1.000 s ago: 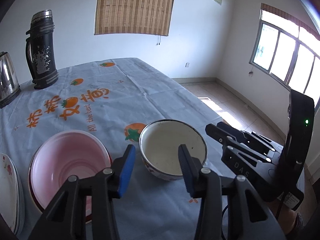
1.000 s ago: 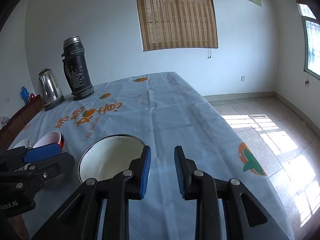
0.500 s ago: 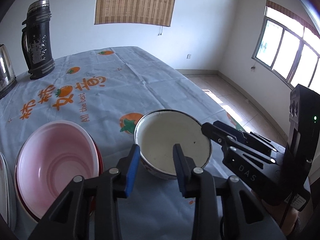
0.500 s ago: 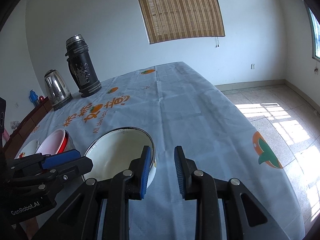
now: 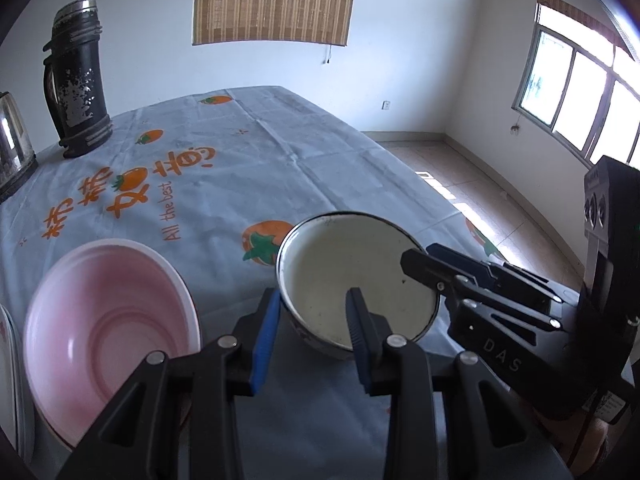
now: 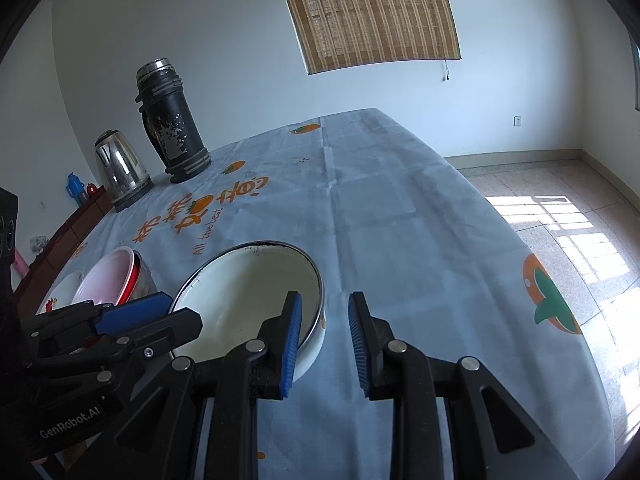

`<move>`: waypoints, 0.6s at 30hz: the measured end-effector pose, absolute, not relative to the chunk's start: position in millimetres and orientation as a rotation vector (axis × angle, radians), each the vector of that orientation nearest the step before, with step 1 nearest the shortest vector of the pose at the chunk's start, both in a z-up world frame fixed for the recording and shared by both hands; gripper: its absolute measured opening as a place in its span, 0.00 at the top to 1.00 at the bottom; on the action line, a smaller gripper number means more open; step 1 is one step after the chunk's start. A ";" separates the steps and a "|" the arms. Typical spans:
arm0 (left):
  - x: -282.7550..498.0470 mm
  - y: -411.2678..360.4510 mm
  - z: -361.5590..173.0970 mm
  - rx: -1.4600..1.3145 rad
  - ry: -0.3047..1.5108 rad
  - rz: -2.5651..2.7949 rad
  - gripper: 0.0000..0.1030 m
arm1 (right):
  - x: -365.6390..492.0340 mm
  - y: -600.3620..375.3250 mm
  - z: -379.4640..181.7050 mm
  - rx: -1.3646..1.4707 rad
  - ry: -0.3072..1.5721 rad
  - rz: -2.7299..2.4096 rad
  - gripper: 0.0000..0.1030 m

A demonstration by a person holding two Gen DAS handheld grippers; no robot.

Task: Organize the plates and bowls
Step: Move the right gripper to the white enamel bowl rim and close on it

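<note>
Enamel bowl (image 5: 356, 280): cream inside with a dark rim, it sits on the worktop (image 5: 248, 152) near its right edge; take it as your landmark.
Left tool (image 5: 312, 320): your jaws have just been closing and now straddle the bowl's near wall, one pad outside, one inside; I cannot tell whether they pinch it yet.
Right tool (image 6: 324, 340): narrowly parted and holding nothing; its left pad hangs inside the bowl's right rim, its right pad outside.
Pink bowl (image 5: 108, 328): left of the enamel bowl, nested in a red one; a white plate (image 5: 10, 380) lies beyond it.
Risk: a one-sided pinch on a thin, slick rim may tip the bowl or let it slip as you lift.
Risk: both tools crowd the same bowl and may knock together, or nudge it towards the worktop's edge.
Writing: "All the best" and orange Chinese characters on the cloth behind the bowl; "DAS" on the right tool, "GenRobot.AI" on the left.
</note>
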State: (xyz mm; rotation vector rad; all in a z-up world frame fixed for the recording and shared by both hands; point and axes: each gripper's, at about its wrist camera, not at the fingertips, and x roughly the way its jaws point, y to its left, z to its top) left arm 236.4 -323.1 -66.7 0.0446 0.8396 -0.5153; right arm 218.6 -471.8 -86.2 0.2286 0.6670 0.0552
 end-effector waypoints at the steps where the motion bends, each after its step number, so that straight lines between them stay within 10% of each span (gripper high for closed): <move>1: 238.6 -322.4 -67.9 0.025 0.851 -0.527 0.69 | 219.6 -472.1 -87.0 0.231 0.674 0.057 0.74; 18: 233.1 -323.6 -67.4 0.030 0.819 -0.524 0.69 | 218.7 -475.7 -86.8 0.261 0.662 0.088 0.87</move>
